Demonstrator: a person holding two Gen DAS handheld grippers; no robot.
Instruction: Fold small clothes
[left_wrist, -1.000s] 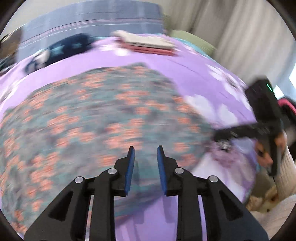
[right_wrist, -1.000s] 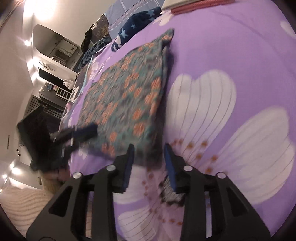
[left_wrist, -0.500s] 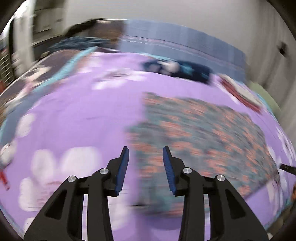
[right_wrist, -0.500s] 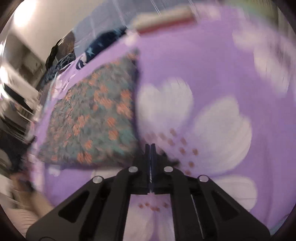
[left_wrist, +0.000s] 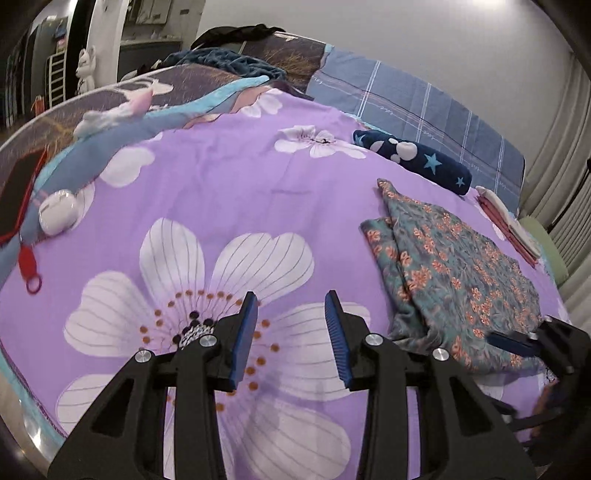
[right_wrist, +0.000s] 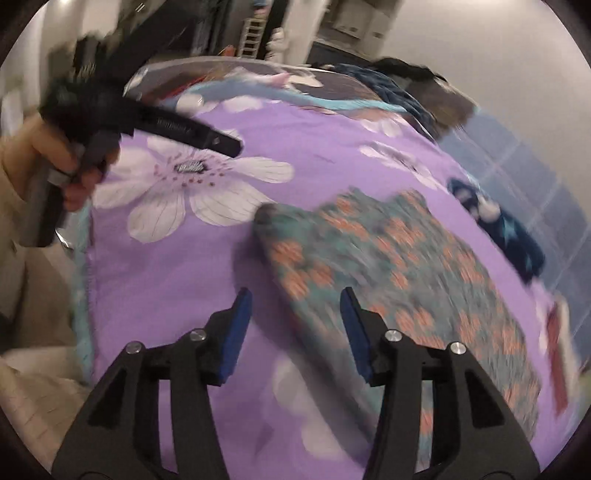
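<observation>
Left wrist view
- Left tongs: the left gripper (left_wrist: 290, 332) hangs over bare purple bedspread (left_wrist: 221, 184), jaws standing apart, nothing between them.
- Where the garment lies: the floral garment (left_wrist: 461, 273) rests flat on the bedspread, off to the right of these tongs and somewhat ahead of them, clearly apart from their tips.
- Long axis: it runs from near right to far left in this view, its narrow end pointing toward the navy star-print piece (left_wrist: 413, 158).
- Other tongs: the right gripper (left_wrist: 517, 341) shows at the right edge, a blue tip over the garment's near corner; contact cannot be told.

Right wrist view
- Right tongs: the right gripper (right_wrist: 295, 328) has its jaws opening, with no cloth between them.
- Where the garment lies: the floral garment (right_wrist: 406, 277), blurred here, spreads ahead and to the right; its near left edge passes just beyond the right-hand finger.
- Left tongs from here: the left gripper (right_wrist: 221, 142) sits far off to the upper left over a white flower, held in a hand (right_wrist: 62, 166).

Judgement
- Nearer hand: the right, by a good margin.
- What the next move calls for: probably taking the near edge and carrying it along the long axis, while the left comes across to its own side.
</observation>
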